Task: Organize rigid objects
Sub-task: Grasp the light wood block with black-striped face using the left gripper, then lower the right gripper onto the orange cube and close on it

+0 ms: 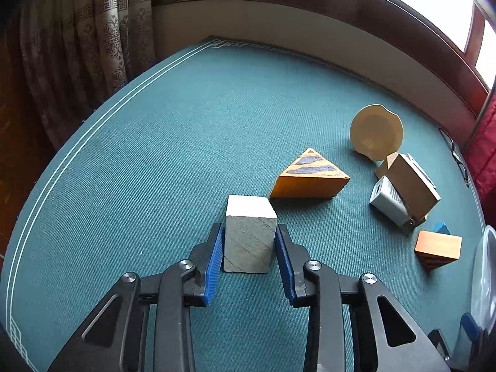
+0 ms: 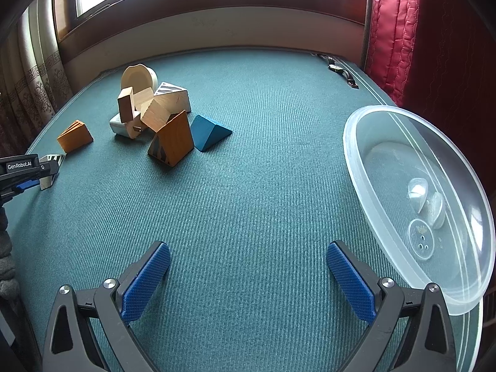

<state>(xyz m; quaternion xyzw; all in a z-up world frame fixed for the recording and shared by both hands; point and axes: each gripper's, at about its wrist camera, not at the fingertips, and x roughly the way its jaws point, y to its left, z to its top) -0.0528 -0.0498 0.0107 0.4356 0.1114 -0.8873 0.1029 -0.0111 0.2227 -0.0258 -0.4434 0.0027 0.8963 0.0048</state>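
Note:
A pale grey block (image 1: pixel 250 235) stands on the green table mat (image 1: pixel 155 155) between the blue pads of my left gripper (image 1: pixel 249 232); the jaws sit around it with small gaps on both sides. The same block (image 2: pixel 51 167) and left gripper (image 2: pixel 28 183) show at the far left of the right wrist view. An orange wedge (image 1: pixel 310 176) lies just behind the block. My right gripper (image 2: pixel 248 257) is wide open and empty above the mat, left of a clear plastic bowl (image 2: pixel 372 161).
A pile of wooden blocks (image 2: pixel 152 108), a round wooden disc (image 1: pixel 376 131), a white charger (image 1: pixel 389 201), an orange block (image 1: pixel 438 248) and a blue wedge (image 2: pixel 207 131) lie on the mat. A wristwatch (image 2: pixel 339 69) lies at the far edge. Curtains hang on both sides.

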